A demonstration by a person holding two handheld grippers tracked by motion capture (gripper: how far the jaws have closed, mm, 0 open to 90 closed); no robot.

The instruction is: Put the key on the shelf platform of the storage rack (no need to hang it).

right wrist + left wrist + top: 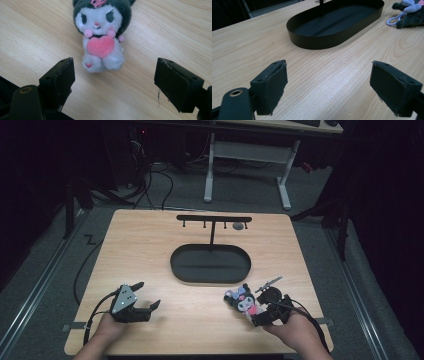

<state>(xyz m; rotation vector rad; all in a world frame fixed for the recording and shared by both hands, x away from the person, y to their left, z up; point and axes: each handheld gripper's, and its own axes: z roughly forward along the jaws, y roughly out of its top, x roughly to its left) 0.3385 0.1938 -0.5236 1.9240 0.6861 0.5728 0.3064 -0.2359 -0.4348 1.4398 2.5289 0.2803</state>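
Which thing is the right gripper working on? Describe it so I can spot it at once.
Start at the black oval tray in the middle of the wooden table, then look toward the near right corner. There a small plush toy lies just ahead of the open right gripper: dark hood, white face, pink heart on its chest.

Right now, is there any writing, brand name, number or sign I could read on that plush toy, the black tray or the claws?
None: no readable text anywhere.
plush toy: no letters, just a pink heart on its chest and a small one on its foot.
black tray: plain, unmarked.
left claw and right claw: bare black pads.
wooden table: wood grain alone.
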